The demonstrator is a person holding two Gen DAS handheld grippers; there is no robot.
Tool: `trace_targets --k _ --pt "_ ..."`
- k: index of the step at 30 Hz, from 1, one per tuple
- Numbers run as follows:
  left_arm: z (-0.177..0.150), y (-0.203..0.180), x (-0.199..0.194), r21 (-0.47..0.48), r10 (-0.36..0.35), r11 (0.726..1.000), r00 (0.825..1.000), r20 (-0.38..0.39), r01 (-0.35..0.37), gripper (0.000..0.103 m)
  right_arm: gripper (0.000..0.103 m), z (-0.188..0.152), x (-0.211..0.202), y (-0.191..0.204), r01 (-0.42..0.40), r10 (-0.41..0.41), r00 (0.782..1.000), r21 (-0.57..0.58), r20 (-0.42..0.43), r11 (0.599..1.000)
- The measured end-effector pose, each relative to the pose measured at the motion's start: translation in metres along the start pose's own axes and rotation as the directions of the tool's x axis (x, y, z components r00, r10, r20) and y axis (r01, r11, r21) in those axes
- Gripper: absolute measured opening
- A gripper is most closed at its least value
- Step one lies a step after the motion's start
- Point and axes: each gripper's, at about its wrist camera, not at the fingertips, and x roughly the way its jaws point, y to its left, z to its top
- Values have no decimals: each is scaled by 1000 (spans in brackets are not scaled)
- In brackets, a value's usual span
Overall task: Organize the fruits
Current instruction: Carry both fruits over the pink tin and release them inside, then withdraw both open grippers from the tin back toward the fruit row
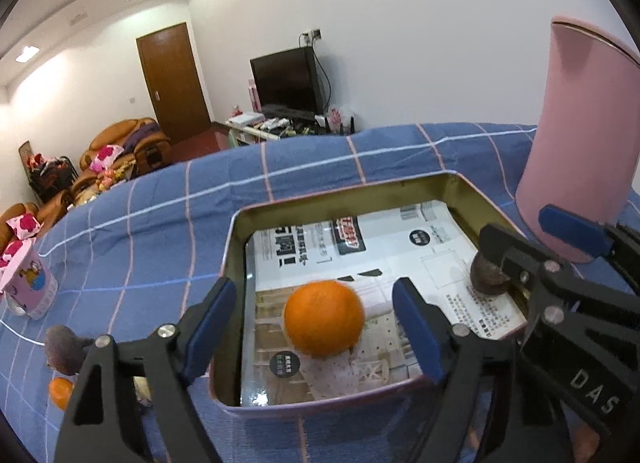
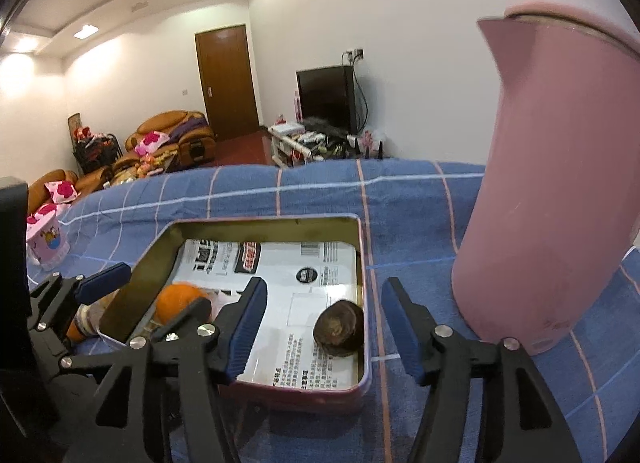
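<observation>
An orange (image 1: 324, 317) lies on the printed paper inside an open pink tin (image 1: 236, 231), slightly blurred. My left gripper (image 1: 314, 289) stands open around it, and neither blue pad touches it. A dark brown round fruit (image 2: 340, 329) rests against the right wall of the tin (image 2: 362, 263). My right gripper (image 2: 325, 291) is open just above and in front of that fruit, holding nothing. In the left wrist view the same dark fruit (image 1: 486, 275) shows under the right gripper (image 1: 516, 227). In the right wrist view the orange (image 2: 178, 299) is half hidden behind the left gripper (image 2: 152, 295).
A tall pink kettle (image 2: 560, 203) stands right of the tin, close to my right fingers. On the blue checked cloth (image 1: 160, 223) to the left lie another dark fruit (image 1: 60, 347) and a small orange (image 1: 60, 391). A pink cartoon cup (image 1: 30, 283) stands beyond them.
</observation>
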Motion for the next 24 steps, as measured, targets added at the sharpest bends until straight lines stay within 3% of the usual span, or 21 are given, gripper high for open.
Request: trace_targets --k 3,6,13,24 --pt "-1 1 -7 -2 37 999 999 29 -37 99 69 2 -7 -3 12 -13 999 20 50 1000" --pt "-2 4 -17 0 61 998 995 78 -61 103 72 3 -14 -9 22 -27 994 48 102 999" --pt "-6 11 -34 -4 98 995 984 152 -98 103 73 2 -20 -13 31 -42 987 74 158 997" --pt "-17 33 -47 -55 104 994 982 157 -96 103 73 -3 -27 -11 64 -78 980 82 184 995"
